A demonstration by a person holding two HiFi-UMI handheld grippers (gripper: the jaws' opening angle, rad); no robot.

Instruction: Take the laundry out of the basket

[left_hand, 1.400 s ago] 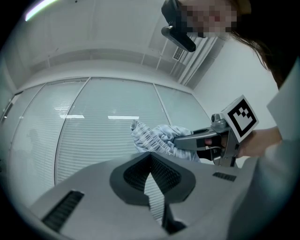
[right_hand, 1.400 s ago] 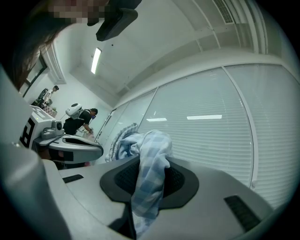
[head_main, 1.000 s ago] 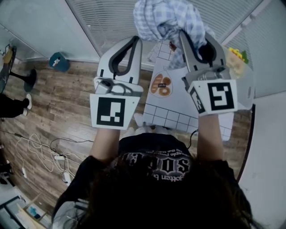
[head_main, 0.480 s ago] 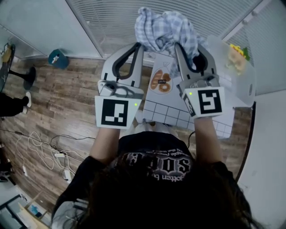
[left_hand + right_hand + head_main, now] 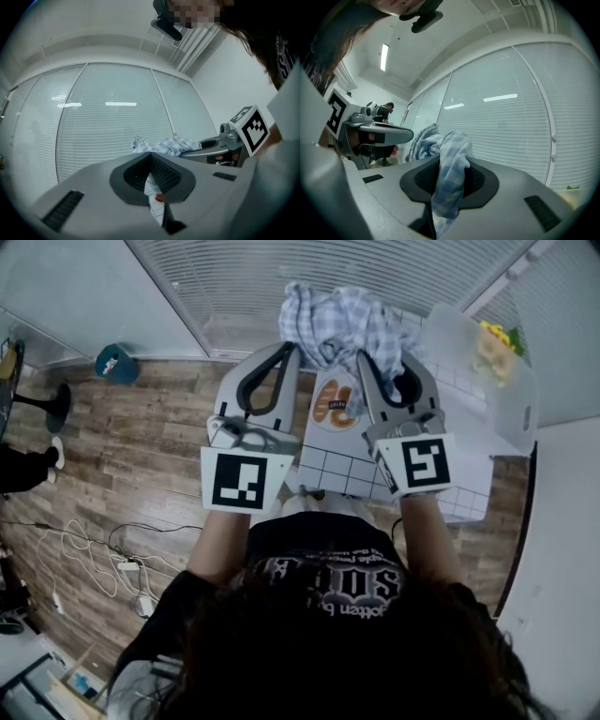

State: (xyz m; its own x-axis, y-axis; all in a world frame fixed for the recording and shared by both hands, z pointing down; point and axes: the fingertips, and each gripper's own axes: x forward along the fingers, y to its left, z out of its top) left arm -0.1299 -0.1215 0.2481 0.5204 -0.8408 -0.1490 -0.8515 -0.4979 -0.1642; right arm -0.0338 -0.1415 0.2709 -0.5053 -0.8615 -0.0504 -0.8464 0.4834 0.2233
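cloth (image 5: 342,315) pinched by right gripper (image 5: 450,187), upper centre, likely for setting on table (image 5: 347,474) | left gripper (image 5: 152,176) pressed together, empty, held beside as spare

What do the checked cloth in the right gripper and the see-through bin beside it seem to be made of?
Checked cloth: soft woven fabric, probably cotton, matte; it crumples and drapes. Bin: likely translucent plastic, glossy; contents show through its wall.

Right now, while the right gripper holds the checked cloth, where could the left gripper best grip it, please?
I'd grip the bunched left edge of the checked cloth, coming from the left: it sticks out free just beyond the left gripper's shut tips, while the right gripper pinches a fold on the other side.
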